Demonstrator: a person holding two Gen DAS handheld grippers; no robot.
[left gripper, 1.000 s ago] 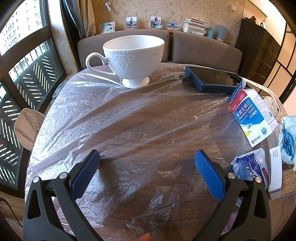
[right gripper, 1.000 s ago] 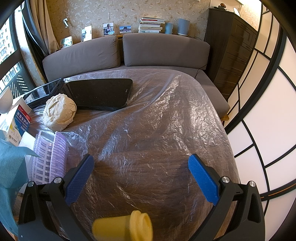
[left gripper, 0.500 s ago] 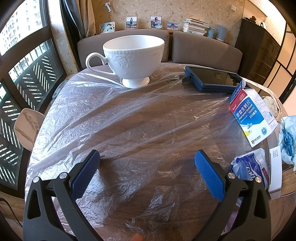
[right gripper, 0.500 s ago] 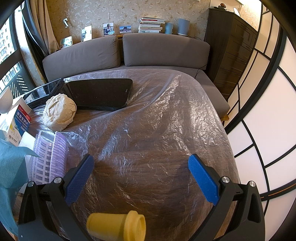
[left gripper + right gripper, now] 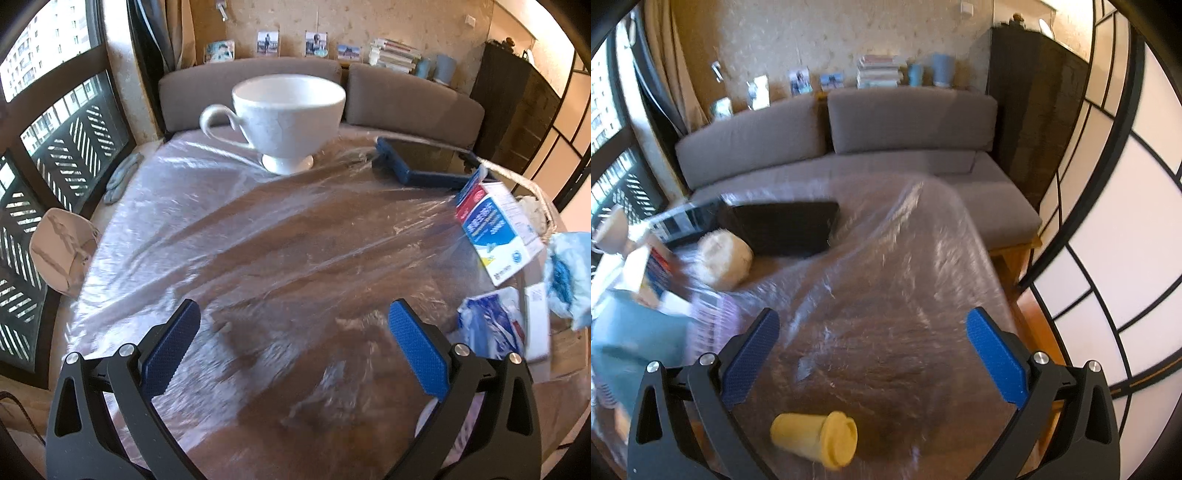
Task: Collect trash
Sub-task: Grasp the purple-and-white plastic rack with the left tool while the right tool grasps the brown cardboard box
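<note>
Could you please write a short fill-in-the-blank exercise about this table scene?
1. The yellow cup lies on its ____.
2. The jaws of the right gripper are ____.
3. The white teacup stands ____ on the table.
4. The table is covered with clear ____ film.

Missing words: side; open; upright; plastic

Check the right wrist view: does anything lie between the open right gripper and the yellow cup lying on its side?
Nothing visible does. The yellow cup lies on the plastic-covered table, just below and between the open fingers of the right gripper, with only bare plastic sheet around it.
</note>
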